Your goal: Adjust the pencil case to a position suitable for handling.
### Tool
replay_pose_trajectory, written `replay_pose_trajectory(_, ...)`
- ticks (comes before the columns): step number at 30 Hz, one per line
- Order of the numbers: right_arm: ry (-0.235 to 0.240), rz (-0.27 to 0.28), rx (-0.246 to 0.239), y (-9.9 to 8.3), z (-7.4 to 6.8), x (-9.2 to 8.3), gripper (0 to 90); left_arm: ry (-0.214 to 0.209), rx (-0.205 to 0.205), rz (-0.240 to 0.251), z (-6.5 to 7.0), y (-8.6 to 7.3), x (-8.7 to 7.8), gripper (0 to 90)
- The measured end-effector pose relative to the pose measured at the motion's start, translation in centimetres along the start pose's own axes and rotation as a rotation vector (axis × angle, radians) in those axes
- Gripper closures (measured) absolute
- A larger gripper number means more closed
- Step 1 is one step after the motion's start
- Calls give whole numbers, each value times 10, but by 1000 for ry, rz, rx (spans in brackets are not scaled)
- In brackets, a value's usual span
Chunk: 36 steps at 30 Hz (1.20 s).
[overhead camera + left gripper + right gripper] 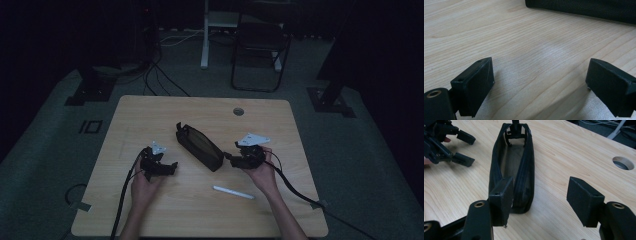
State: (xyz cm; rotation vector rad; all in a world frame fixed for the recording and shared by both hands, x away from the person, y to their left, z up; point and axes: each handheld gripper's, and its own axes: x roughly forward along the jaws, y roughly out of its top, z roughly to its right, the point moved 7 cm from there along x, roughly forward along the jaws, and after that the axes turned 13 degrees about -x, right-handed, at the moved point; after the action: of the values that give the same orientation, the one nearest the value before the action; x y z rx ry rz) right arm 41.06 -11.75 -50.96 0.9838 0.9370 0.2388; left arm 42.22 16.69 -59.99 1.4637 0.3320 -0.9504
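Right tongs gape wide at the open pencil case's near end, likely to steady it. Left tongs wide, empty beside it; pen waits behind.

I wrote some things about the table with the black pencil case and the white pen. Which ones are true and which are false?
1. The pencil case is zipped shut. False: it lies open, and the right gripper view looks into it.
2. The white pen lies on the table, outside the pencil case. True.
3. The left gripper holds the pen. False: its jaws stand wide apart over bare wood.
4. The right gripper has open jaws with nothing between them. True.
5. The table has a round hole near its far edge. True.
6. The pencil case stands upright on one end. False: it lies flat on the table between the two grippers.
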Motion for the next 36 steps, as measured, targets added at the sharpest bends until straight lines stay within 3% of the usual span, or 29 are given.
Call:
replay_pose_trajectory(7,-5,-19,-13,3,-4,17,362,0,1,-1,0,0,0,83)
replay_pose_trajectory(19,20,-30,16,-5,-5,43,351,0,1,-1,0,0,0,83)
replay_pose_trajectory(27,20,-47,5,-9,-5,48,361,0,1,-1,0,0,0,83)
replay_pose_trajectory(36,10,-78,-34,-11,-5,42,407,0,2,-1,0,0,0,83)
